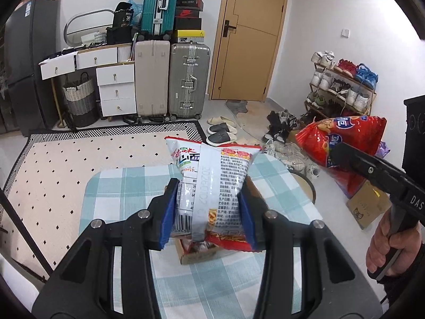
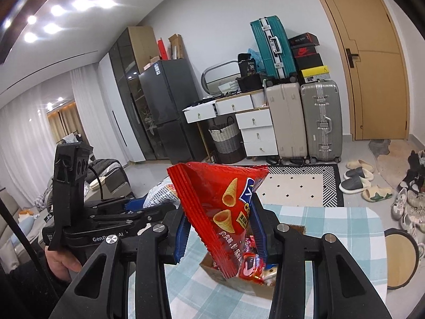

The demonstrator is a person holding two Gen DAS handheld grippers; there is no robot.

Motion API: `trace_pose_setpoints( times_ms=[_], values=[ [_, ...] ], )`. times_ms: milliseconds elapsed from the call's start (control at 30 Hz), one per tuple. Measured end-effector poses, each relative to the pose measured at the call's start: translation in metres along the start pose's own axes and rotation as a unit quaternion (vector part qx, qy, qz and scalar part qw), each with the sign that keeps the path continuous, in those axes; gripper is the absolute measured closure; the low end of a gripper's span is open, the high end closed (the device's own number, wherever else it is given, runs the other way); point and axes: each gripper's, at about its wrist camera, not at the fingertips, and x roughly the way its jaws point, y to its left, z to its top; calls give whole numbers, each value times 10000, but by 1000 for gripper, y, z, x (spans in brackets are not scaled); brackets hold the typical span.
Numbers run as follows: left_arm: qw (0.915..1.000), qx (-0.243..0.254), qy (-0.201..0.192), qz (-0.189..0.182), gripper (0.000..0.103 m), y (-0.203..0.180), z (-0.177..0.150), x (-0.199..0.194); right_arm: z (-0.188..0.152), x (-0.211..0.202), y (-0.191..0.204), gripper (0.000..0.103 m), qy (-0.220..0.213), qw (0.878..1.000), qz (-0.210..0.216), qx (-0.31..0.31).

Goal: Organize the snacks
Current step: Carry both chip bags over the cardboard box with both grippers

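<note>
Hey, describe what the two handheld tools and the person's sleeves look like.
Both tools are black plastic linkages with silver pivot bolts and blue finger pads. The left tool has a boxy black upright housing, a black cable and white "GenRo... AI" lettering; the right tool shows white letters "DAS" above a pistol-style handle. Both of the person's sleeves look dark.

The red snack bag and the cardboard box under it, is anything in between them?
No, just air. In the right wrist view the red snack bag, clamped in the right gripper, hangs above the open cardboard box.
</note>
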Motion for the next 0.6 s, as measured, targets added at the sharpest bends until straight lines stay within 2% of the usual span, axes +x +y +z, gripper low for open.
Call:
trace_pose_setpoints(
  times_ms=[100,167,333,467,600],
  values=[
    [9998,-127,128,-46,63,-1,17,35,6,23,-19,62,76,9998,-163,83],
    [9998,-34,197,24,63,-2,24,62,8,40,-32,62,160,9995,-233,133],
    [9988,9,489,-39,63,3,28,126,2,82,-64,62,481,9979,-416,144],
    [9975,2,705,-98,63,10,7,164,-12,114,-83,62,692,9965,-441,185],
    [9969,55,789,-40,63,12,0,194,-25,139,-96,62,831,9953,-455,211]
  ],
)
